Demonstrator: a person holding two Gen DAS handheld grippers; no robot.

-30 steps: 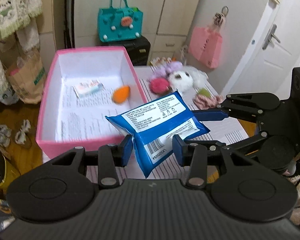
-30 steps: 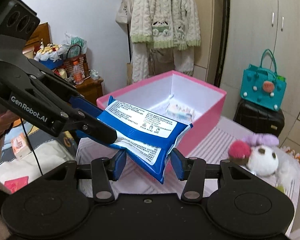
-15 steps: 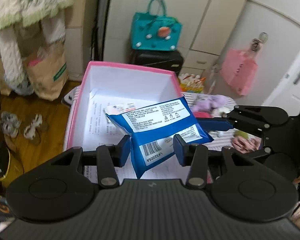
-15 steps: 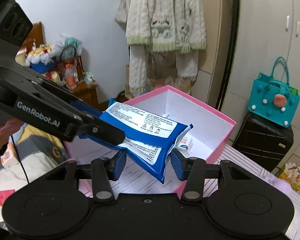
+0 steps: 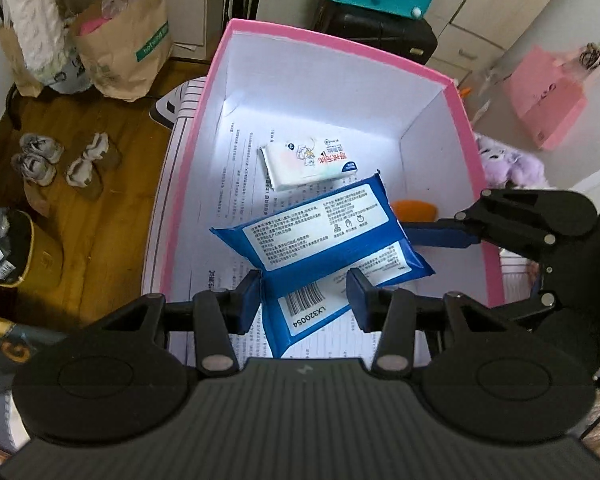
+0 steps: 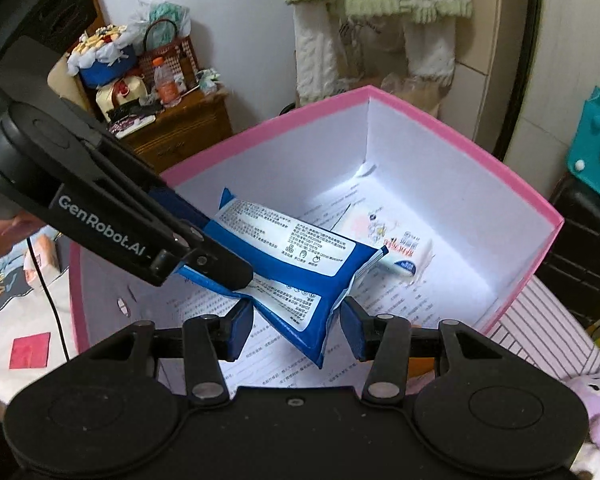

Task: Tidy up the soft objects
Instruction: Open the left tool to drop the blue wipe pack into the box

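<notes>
Both grippers are holding one blue pack of wipes (image 5: 320,240) over the open pink box (image 5: 216,92). The left gripper (image 5: 306,298) is pinching the pack's near end, its blue pads pressing into the wrapper on either side, and the right gripper (image 6: 296,326) is clamping another edge of the same pack, its fingers coming in from the right side of the left view. The pack is hanging above the box floor, tilted, with its back label facing up: a white panel of small print (too fine to read) and, on the flap near the left gripper, a barcode with the code "LX32005A". The arm of the left gripper is showing white lettering, "GenRobot.AI", in the right view.

Inside the box, a white tissue pack (image 5: 310,162) with a cartoon figure and red characters is lying on the printed paper sheets (image 5: 236,168) lining the floor. An orange soft thing (image 5: 414,210) is sitting near the right wall. A purple plush toy (image 5: 508,162) is lying outside the box, just beyond that wall.
</notes>
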